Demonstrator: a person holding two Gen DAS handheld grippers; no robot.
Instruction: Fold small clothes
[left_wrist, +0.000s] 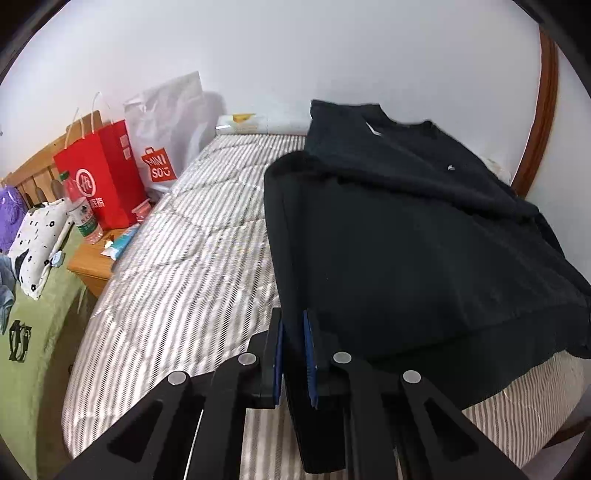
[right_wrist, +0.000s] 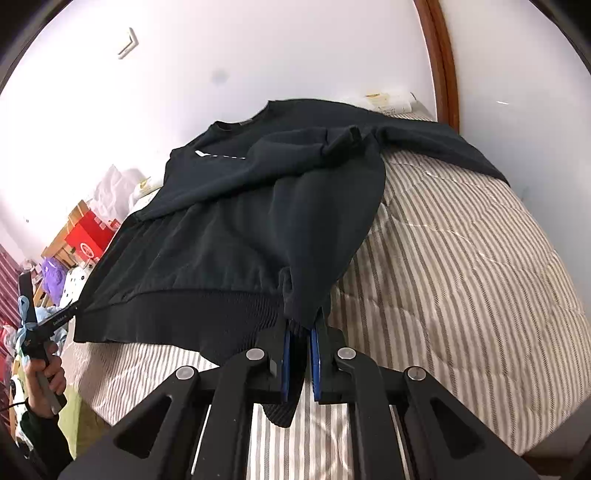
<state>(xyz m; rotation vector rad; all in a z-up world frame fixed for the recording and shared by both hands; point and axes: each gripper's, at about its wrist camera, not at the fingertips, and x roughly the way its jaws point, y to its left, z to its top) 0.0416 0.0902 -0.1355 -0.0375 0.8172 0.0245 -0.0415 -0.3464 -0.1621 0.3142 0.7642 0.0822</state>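
A black sweatshirt (left_wrist: 406, 236) lies spread on the striped bed, collar toward the far wall, one sleeve folded across its front (right_wrist: 303, 155). My left gripper (left_wrist: 293, 325) is shut on the sweatshirt's near left hem corner, dark cloth pinched between its blue pads. In the right wrist view my right gripper (right_wrist: 301, 334) is shut on the ribbed hem (right_wrist: 207, 314) at the near right corner, and the cloth rises from the bed there. The left gripper (right_wrist: 55, 319) shows again at the far left of that view, held by a hand (right_wrist: 46, 376).
The striped quilt (left_wrist: 177, 258) covers the bed. Red paper bags (left_wrist: 107, 177) and a white shopping bag (left_wrist: 166, 136) stand on a wooden nightstand (left_wrist: 92, 266) with a water bottle (left_wrist: 83, 214). A green bed with cushions (left_wrist: 37, 240) lies left. A wooden door frame (right_wrist: 441, 62) stands at right.
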